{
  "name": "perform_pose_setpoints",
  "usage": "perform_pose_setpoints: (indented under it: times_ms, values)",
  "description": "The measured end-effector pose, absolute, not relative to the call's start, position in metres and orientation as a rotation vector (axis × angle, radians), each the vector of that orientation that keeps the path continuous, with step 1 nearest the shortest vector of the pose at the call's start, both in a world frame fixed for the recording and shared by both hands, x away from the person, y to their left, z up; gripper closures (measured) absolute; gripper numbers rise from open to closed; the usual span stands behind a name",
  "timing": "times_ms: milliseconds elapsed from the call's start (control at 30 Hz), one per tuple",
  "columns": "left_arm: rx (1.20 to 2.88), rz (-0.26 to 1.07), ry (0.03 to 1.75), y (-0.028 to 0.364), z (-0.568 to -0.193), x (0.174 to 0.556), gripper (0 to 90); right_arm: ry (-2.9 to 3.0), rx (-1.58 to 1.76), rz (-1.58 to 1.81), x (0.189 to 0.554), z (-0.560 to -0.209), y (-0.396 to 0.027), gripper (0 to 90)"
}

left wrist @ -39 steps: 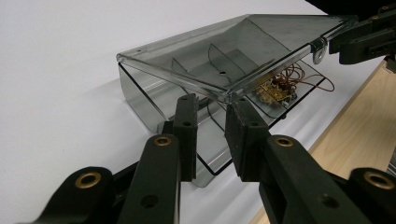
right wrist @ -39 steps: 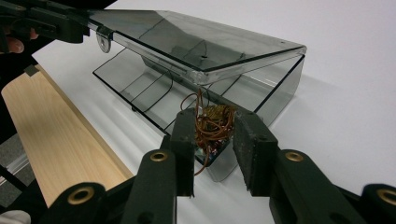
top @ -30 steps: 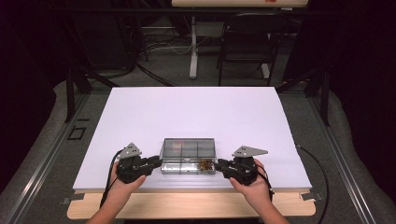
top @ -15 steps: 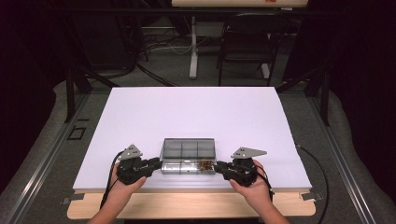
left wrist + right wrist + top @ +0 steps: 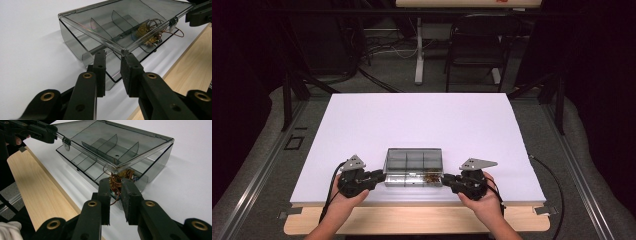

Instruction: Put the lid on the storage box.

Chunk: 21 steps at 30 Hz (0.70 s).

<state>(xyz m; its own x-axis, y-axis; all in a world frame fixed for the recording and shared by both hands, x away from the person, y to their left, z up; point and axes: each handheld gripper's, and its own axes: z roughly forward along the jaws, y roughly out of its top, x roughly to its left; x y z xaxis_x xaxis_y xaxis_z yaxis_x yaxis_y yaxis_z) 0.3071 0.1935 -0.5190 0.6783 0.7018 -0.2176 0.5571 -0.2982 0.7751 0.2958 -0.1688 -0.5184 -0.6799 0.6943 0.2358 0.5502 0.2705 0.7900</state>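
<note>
A smoky clear compartment box [image 5: 413, 167] lies near the table's front edge with its lid [image 5: 125, 22] [image 5: 105, 135] raised at the front. A tangle of orange wires [image 5: 125, 173] [image 5: 147, 32] fills its front right compartment. My left gripper [image 5: 382, 176] [image 5: 113, 56] is at the box's left end, jaws a narrow gap apart, with the lid's front corner touching one fingertip [image 5: 127, 58]. My right gripper [image 5: 445, 180] [image 5: 116, 182] is at the right end. Its jaws have just been closing, with wire strands in the gap between them and the pads still apart.
The white table [image 5: 422, 120] stretches bare behind the box. A wooden strip [image 5: 412, 220] runs along the front edge under both hands. A chair [image 5: 474, 45] and stands sit on the floor beyond the table.
</note>
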Motion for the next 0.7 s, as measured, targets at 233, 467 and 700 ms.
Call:
perform_pose_setpoints:
  times_ms: [233, 467, 700]
  values:
    - [1.996, 0.197, 0.978, 0.194, -0.523, 0.305, 74.7, 2.392, 1.162, 1.363, 0.295, -0.520, -0.168, 78.5]
    - [2.007, 0.170, 0.981, 0.194, -0.528, 0.305, 74.6, 2.396, 1.170, 1.358, 0.296, -0.522, -0.167, 78.3]
    - [2.017, 0.170, 0.980, 0.193, -0.530, 0.305, 74.4, 2.409, 1.173, 1.350, 0.297, -0.523, -0.168, 78.1]
